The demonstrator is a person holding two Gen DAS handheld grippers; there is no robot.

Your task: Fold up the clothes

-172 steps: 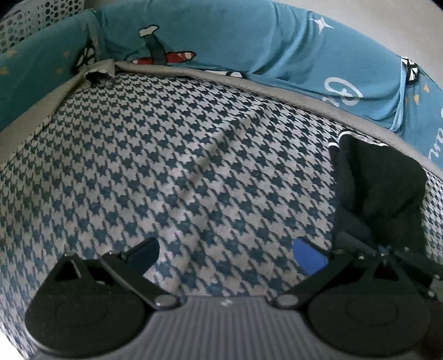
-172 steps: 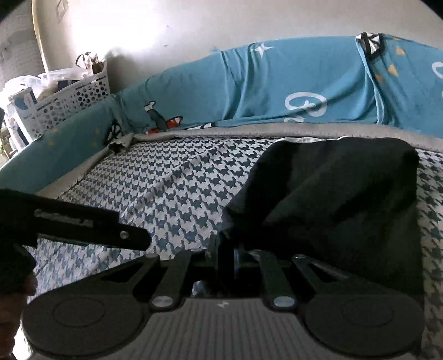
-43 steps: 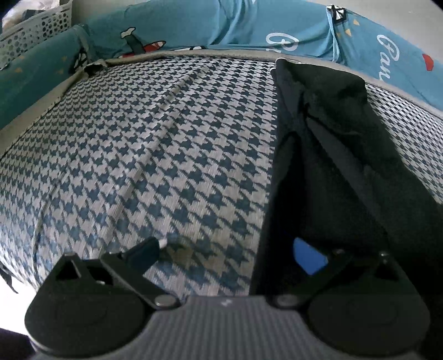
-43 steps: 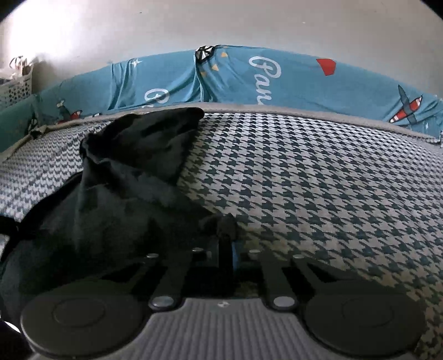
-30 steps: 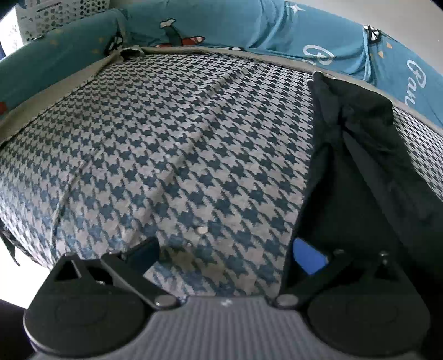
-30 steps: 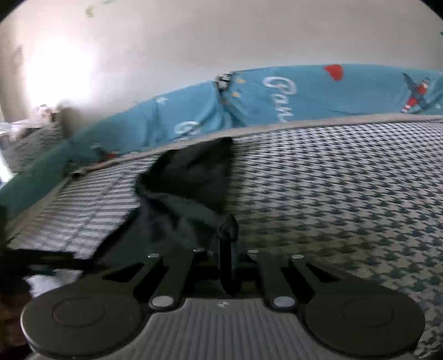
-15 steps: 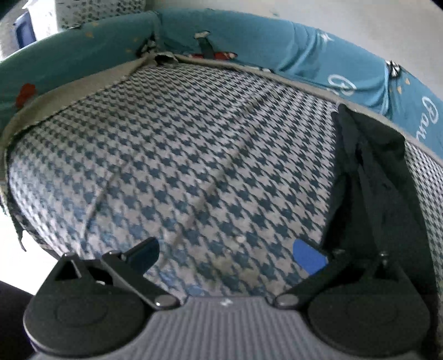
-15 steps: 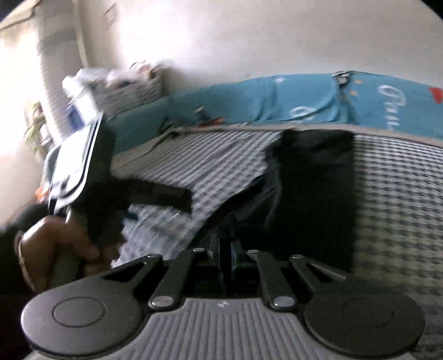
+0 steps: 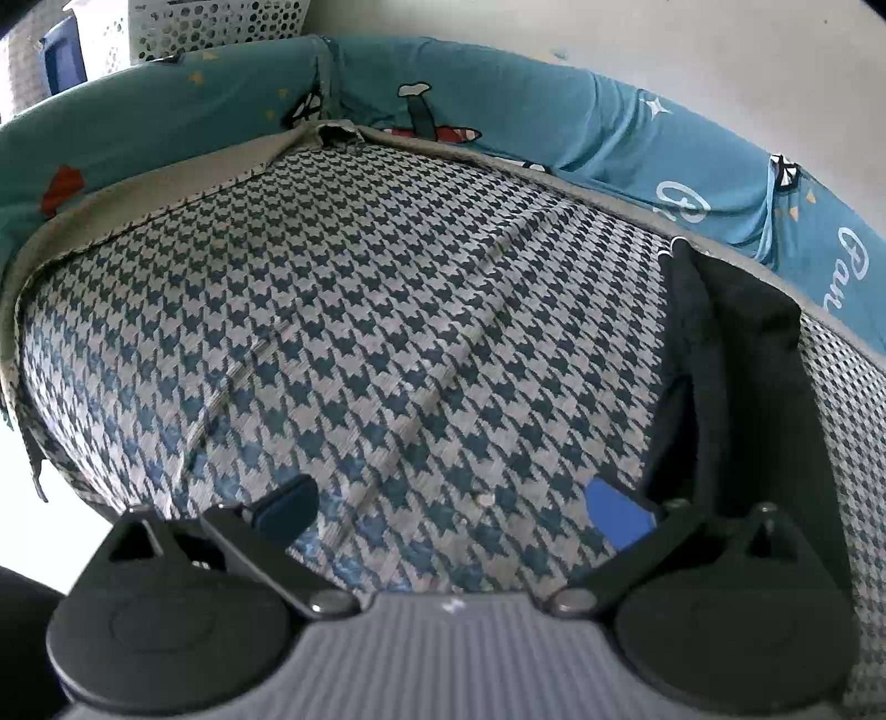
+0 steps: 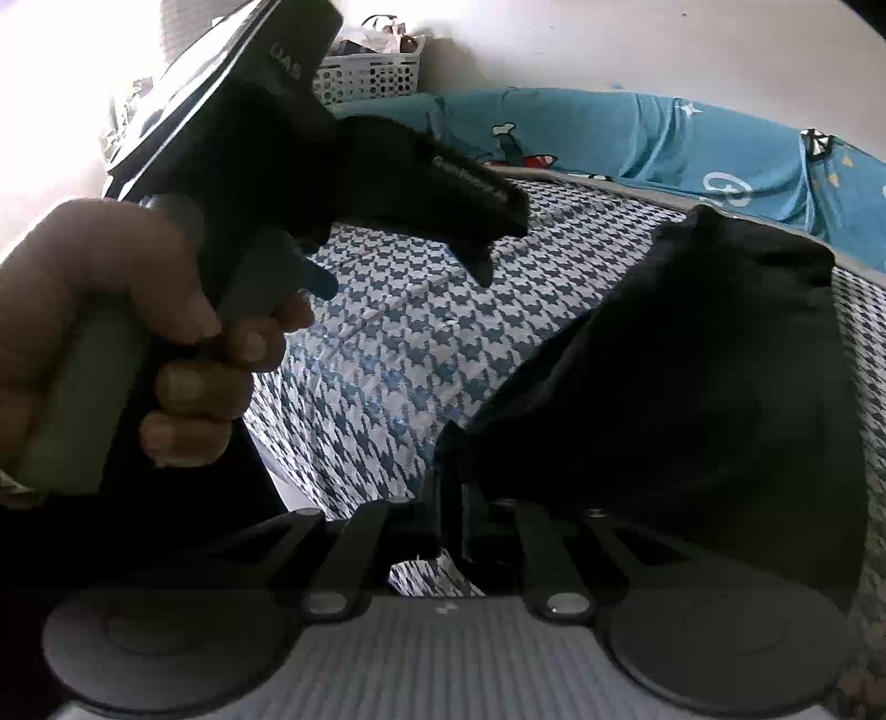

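A black garment [image 10: 692,376] lies on the houndstooth bed cover [image 10: 398,343], stretched from the far bolster toward the near edge. My right gripper [image 10: 451,515] is shut on its near edge, and the cloth bunches up from the jaws. In the left wrist view the same black garment [image 9: 736,387] runs along the right side. My left gripper [image 9: 451,512] stands open above bare houndstooth bed cover [image 9: 360,332], its blue pads apart with nothing between them. In the right wrist view the left gripper [image 10: 490,238] hovers over the bed, held by a hand [image 10: 111,332].
A teal bolster [image 9: 498,105] printed with airplanes rims the far side and left of the bed. A white perforated basket [image 9: 216,22] stands beyond the far left corner. The bed's near left edge [image 9: 33,443] drops off to a bright floor.
My right gripper has swung left and down with the garment's edge, bringing the left hand and its gripper close in its view. The left gripper lifted a little; the garment slid to its right.
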